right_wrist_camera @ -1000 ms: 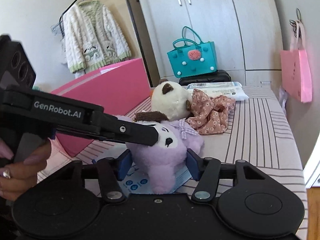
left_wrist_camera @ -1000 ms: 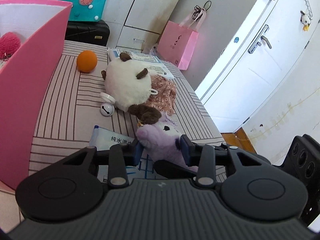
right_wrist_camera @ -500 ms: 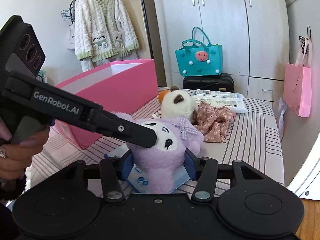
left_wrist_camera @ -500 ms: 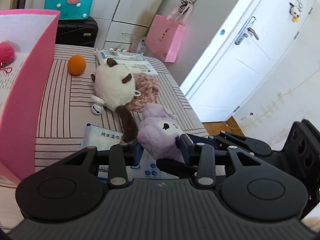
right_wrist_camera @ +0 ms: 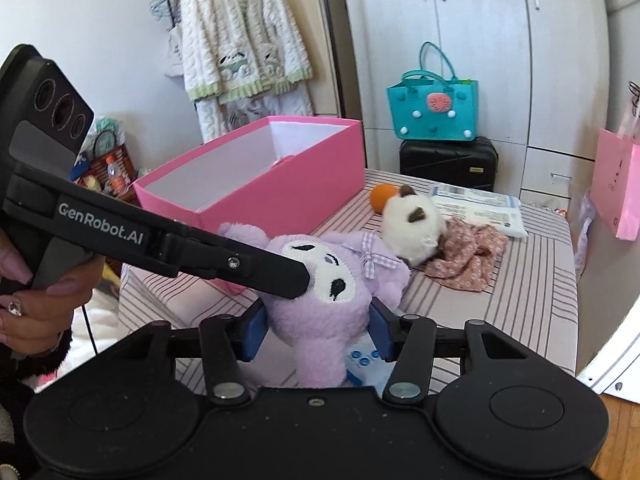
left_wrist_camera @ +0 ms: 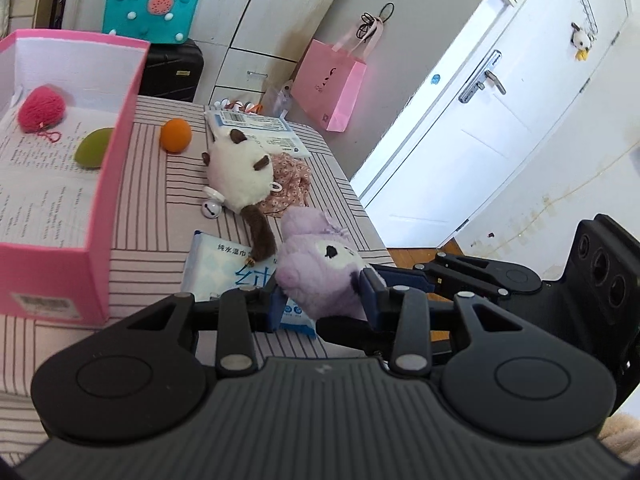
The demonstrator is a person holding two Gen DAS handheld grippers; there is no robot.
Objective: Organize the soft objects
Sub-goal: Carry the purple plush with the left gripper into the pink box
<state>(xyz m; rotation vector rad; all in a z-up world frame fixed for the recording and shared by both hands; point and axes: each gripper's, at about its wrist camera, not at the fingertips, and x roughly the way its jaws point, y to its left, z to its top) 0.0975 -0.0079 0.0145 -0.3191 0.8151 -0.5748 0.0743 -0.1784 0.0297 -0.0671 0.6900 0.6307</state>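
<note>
Both tongs are clamped on the same purple plush toy (right_wrist_camera: pixel 324 304): the right tongs (right_wrist_camera: pixel 318 330) squeeze its body between blue pads at a middling width, while the left tongs (left_wrist_camera: pixel 322 300) are drawn in narrow and pinch the toy near its head, their black fingers reaching in from the left of the right wrist view, a hand (right_wrist_camera: pixel 34 308) on the grip. The toy hangs clear of the striped bed (left_wrist_camera: pixel 152 216), above a blue wet-wipe pack (left_wrist_camera: pixel 224 264) near the bed's front edge. The step in hand looks like the carry: one soft thing lifted and headed for the pink box (left_wrist_camera: pixel 116 184), which stands open along the bed's left edge and already holds a pink yarn ball (left_wrist_camera: pixel 42 109) and a green soft ball (left_wrist_camera: pixel 93 151). Next, the pair should travel together toward the box, cross above its wall, and let go only once the toy is over the open inside; the two grips must move in step so the plush is not stretched or twisted loose. A white and brown plush cat (left_wrist_camera: pixel 240 174), a floral cloth (left_wrist_camera: pixel 290 184) and an orange ball (left_wrist_camera: pixel 175 135) wait near the bed's middle and far edge, seemingly next in line.
</note>
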